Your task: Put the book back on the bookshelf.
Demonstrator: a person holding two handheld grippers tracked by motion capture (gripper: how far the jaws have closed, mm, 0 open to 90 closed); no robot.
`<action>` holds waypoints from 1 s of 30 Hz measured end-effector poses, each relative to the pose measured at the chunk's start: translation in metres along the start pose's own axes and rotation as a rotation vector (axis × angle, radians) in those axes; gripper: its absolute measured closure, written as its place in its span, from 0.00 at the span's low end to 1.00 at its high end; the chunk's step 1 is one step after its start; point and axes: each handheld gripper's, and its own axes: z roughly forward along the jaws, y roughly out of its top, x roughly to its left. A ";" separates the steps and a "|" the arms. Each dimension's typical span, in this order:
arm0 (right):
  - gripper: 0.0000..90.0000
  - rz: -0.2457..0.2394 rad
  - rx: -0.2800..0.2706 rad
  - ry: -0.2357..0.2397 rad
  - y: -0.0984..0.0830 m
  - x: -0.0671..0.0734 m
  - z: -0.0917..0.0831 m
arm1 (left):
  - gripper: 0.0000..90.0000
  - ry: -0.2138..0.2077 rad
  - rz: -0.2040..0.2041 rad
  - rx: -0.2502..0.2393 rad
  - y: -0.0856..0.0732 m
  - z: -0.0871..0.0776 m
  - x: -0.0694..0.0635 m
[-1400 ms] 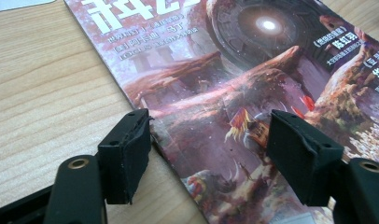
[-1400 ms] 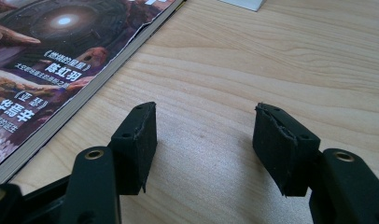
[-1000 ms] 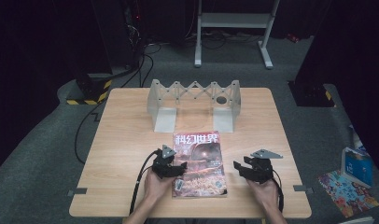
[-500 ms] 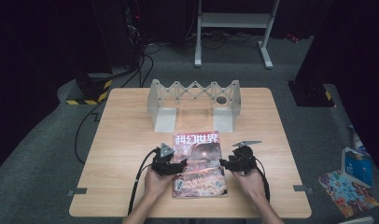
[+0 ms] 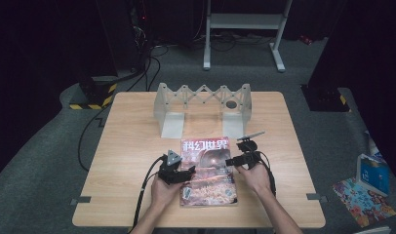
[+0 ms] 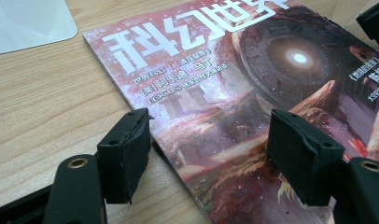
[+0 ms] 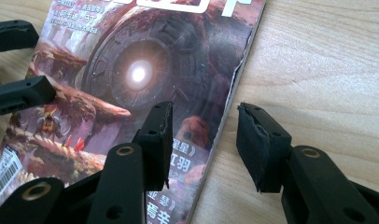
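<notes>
A magazine (image 5: 208, 170) with a reddish sci-fi cover lies flat at the front middle of the wooden table (image 5: 132, 141). My left gripper (image 5: 186, 174) is open at its left edge. In the left gripper view that edge of the magazine (image 6: 225, 93) runs between the two jaws of my left gripper (image 6: 211, 154), one over bare wood, one over the cover. My right gripper (image 5: 231, 161) is at the right edge. Its jaws have just been closing. In the right gripper view the edge of the magazine (image 7: 131, 70) lies between the jaws of my right gripper (image 7: 206, 140), pads clear of it.
A pale folding rack (image 5: 203, 100) stands across the back of the table, just beyond the magazine. On the floor are a white stand frame (image 5: 245, 29), black cables (image 5: 89, 136) at the left, and a blue box (image 5: 371, 170) beside a colourful sheet at the right.
My right gripper has moved left from the bare table onto the magazine's right edge, and its jaws have narrowed. The left gripper and the magazine have stayed where they were.
</notes>
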 end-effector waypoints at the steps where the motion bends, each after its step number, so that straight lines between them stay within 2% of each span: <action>1: 0.63 0.004 0.012 0.000 0.002 0.000 0.000 | 0.34 0.000 0.000 0.000 0.000 0.000 0.000; 2: 0.63 0.018 0.014 0.007 0.004 0.000 0.001 | 0.34 -0.001 0.000 -0.001 0.000 0.000 0.000; 10: 0.64 0.035 0.085 -0.002 0.015 0.000 0.007 | 0.34 -0.001 0.000 -0.004 0.000 0.000 0.000; 15: 0.64 0.074 0.113 0.009 0.016 -0.003 0.011 | 0.34 0.000 0.000 -0.005 -0.001 0.000 0.000; 19: 0.65 0.072 0.111 0.024 0.017 -0.003 0.012 | 0.34 0.001 0.001 -0.006 -0.001 0.000 0.000; 30: 0.68 0.080 0.114 0.029 0.016 -0.002 0.010 | 0.34 0.006 -0.001 -0.011 -0.001 0.001 -0.001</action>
